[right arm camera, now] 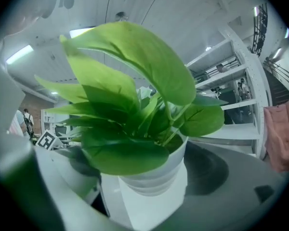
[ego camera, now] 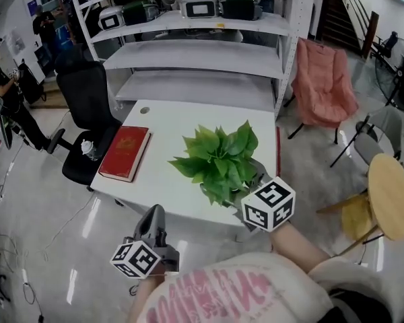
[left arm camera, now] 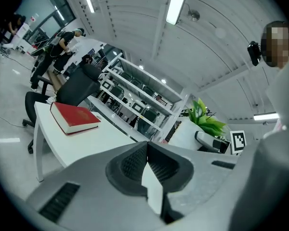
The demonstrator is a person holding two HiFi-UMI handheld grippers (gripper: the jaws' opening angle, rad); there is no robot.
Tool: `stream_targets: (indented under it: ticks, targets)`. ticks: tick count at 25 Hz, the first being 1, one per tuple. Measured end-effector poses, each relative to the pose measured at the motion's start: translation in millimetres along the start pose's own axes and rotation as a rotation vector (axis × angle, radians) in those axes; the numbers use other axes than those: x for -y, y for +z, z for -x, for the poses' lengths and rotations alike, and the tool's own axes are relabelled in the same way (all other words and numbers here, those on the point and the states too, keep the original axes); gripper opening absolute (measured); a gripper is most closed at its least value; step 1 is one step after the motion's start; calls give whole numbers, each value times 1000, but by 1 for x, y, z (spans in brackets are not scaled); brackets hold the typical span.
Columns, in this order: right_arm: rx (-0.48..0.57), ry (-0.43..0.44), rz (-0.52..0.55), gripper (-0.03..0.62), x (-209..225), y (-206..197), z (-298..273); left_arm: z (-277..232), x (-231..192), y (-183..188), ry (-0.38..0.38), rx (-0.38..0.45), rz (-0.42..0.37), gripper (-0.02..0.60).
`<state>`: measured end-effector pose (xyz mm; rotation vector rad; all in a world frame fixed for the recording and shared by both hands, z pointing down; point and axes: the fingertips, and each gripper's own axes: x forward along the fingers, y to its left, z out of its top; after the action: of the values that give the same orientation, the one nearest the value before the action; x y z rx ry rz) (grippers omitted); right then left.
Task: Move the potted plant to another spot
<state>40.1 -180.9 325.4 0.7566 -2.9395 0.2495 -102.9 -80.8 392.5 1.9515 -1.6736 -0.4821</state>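
While the head view looks steeply down, the potted plant (ego camera: 222, 160) stands at the front right of the white table (ego camera: 168, 194), with the right gripper (ego camera: 254, 190) at it from the near side. Left gripper (ego camera: 155, 215) hangs low, off the table's front edge, touching nothing. Red book (ego camera: 124, 152) lies on the table's left part; black office chair (ego camera: 87, 113) just beside that end. Left gripper view: jaws pressed together, nothing between them; book and plant on the table beyond. Right gripper view: jaws clamped on the plant's white pot (right arm camera: 149, 186), one each side, green leaves filling the upper frame.
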Motion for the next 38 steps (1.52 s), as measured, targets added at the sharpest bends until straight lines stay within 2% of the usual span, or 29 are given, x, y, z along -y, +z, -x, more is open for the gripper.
stream_targets:
  ticks: [4, 9, 12, 15, 24, 28, 34, 38]
  targets:
    - [34, 66, 15, 511, -9, 20, -3, 2, 14, 16, -3, 46, 13, 3]
    - [65, 140, 34, 511, -15, 40, -5, 5, 35, 38, 22, 123, -47, 3]
    - [57, 169, 41, 511, -12, 39, -5, 1, 40, 38, 44, 149, -67, 3]
    - [47, 183, 44, 511, -6, 35, -8, -3, 40, 36, 56, 158, -58, 3]
    - [44, 189, 22, 511, 0, 26, -11, 11, 40, 44, 100, 238, -100, 3]
    - [50, 201, 16, 511, 11, 12, -16, 15, 30, 38, 149, 299, -122, 3]
    - [14, 238, 0, 511, 16, 0, -13, 21, 33, 27, 205, 284, -106, 3]
    - [-6, 239, 4, 509, 20, -4, -26, 20, 19, 35, 249, 295, -103, 3]
